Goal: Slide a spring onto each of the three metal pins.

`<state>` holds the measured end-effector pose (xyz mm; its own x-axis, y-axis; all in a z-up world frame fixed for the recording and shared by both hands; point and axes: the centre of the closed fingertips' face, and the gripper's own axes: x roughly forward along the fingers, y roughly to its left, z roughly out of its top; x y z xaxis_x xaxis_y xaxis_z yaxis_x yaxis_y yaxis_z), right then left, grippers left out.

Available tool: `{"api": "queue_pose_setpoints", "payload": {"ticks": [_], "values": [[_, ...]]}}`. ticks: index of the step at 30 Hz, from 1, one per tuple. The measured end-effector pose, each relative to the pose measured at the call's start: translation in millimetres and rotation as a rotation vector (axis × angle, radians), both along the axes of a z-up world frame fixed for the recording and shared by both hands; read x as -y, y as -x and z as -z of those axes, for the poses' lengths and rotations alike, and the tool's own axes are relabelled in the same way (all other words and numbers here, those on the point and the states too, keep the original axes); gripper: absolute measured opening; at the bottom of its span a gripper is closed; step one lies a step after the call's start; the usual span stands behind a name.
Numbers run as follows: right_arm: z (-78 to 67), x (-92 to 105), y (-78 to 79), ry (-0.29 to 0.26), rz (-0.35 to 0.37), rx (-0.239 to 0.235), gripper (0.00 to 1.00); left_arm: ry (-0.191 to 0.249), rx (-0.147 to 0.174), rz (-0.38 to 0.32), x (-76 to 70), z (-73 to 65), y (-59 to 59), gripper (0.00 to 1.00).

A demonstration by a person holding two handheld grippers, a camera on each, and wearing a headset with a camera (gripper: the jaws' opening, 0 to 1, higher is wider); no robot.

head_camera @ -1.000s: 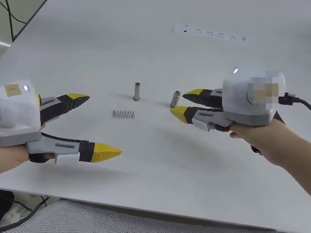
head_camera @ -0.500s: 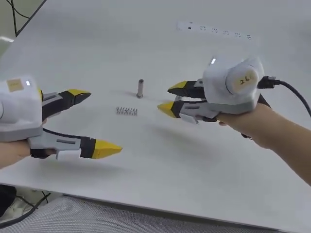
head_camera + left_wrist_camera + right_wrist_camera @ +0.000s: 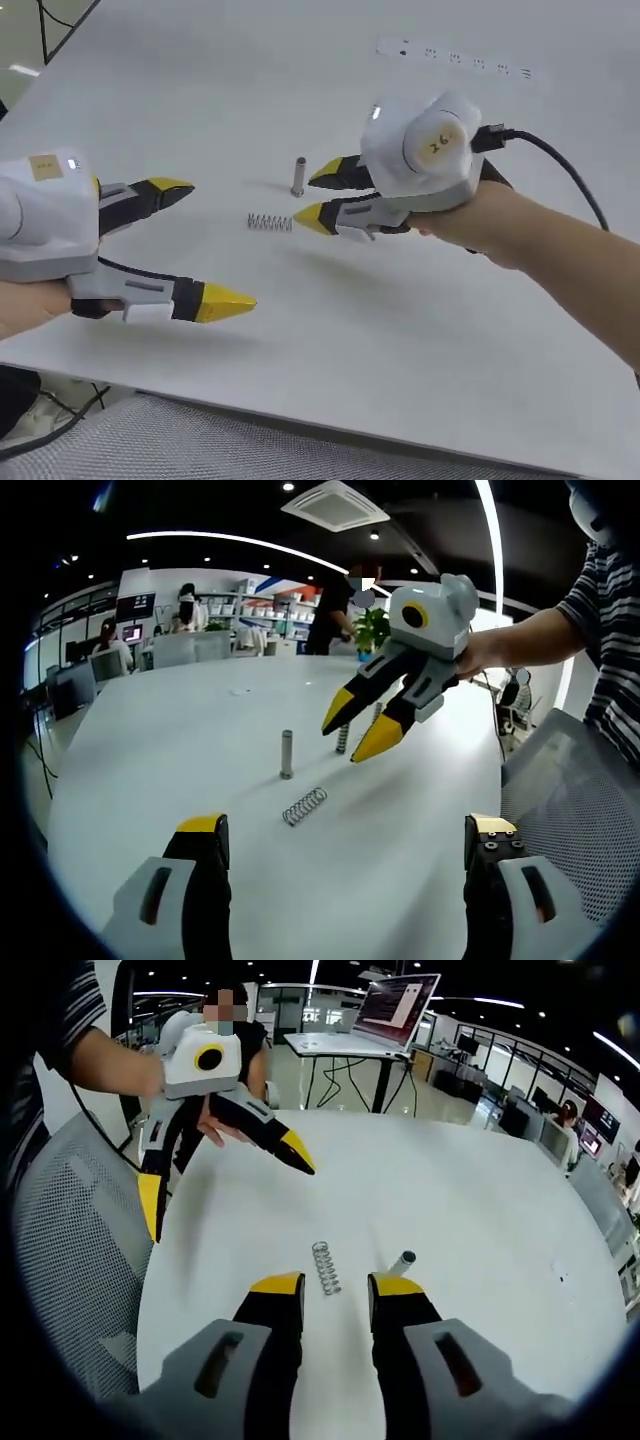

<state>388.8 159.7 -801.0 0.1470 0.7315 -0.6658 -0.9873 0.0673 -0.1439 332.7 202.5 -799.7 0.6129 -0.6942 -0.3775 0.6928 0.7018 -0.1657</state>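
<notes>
Right gripper [image 3: 305, 200], empty jaws parted, hung beside the loose spring [image 3: 268, 222] (bare pin [image 3: 299, 176] at its 1 o'clock); left gripper [image 3: 215, 243] gaped wide; power strip [image 3: 460, 58] far behind.

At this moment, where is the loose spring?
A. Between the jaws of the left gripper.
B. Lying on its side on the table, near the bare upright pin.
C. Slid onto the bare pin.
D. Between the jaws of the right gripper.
B: the spring lies flat on the table beside the pin, just ahead of the right gripper, whose jaws are open and hold nothing.
</notes>
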Motion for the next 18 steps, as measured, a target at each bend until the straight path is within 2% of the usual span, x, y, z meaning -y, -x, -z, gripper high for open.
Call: {"api": "queue_pose_setpoints", "payload": {"ticks": [4,6,9,18], "values": [[6.1,-6.0,3.3,0.026,-0.026,-0.011,0.25,0.002,0.000,-0.002,-0.9,0.2,0.1,0.97],[11.5,-7.2,5.6,0.057,-0.047,-0.013,0.25,0.000,-0.001,-0.001,-1.0,0.4,0.0,0.97],[17.9,-10.7,3.4,0.076,-0.060,-0.014,0.25,0.000,0.000,-0.002,-1.6,0.1,-1.0,0.97],[31.6,-22.6,5.7,0.110,-0.081,-0.027,0.22,0.004,0.005,-0.001,-1.5,-1.3,-2.3,0.97]]}}
